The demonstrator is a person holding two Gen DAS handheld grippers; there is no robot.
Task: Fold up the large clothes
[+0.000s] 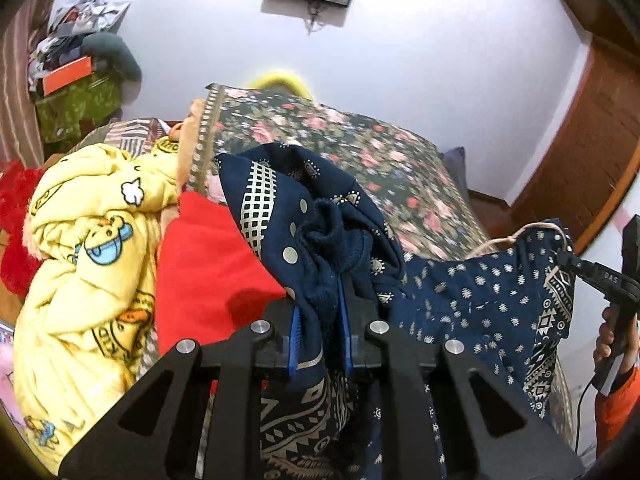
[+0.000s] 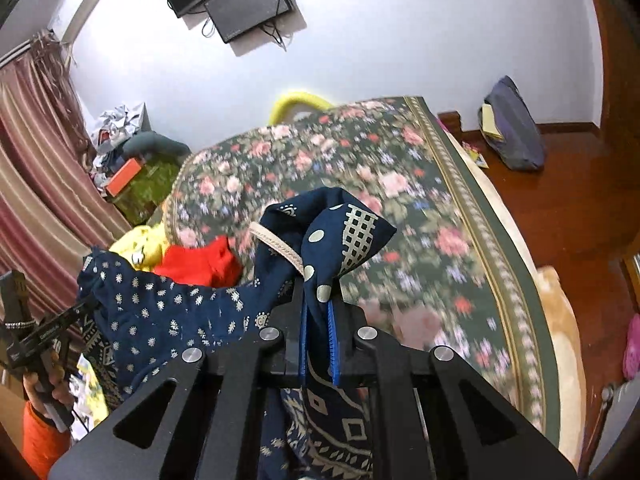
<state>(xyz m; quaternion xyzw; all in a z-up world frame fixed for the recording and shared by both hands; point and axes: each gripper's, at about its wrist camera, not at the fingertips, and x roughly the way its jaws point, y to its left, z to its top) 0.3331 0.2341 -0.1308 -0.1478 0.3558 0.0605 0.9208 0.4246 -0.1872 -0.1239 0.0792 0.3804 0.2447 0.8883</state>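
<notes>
A navy blue garment (image 1: 472, 304) with white dots and patterned borders hangs stretched between both grippers above the bed. My left gripper (image 1: 320, 320) is shut on a bunched corner of it, the cloth squeezed between the blue pads (image 1: 295, 336). My right gripper (image 2: 318, 320) is shut on another corner of the garment (image 2: 168, 312), which has a beige strap (image 2: 276, 246) across it. The right gripper also shows at the right edge of the left wrist view (image 1: 568, 258), and the left gripper at the left edge of the right wrist view (image 2: 86, 304).
The bed has a floral cover (image 2: 400, 200). A pile of yellow printed cloth (image 1: 88, 264) and red cloth (image 1: 204, 264) lies to the left. Cluttered boxes (image 1: 76, 80) stand by the curtain. A wooden floor (image 2: 560, 208) with a blue bag (image 2: 516, 128) is on the right.
</notes>
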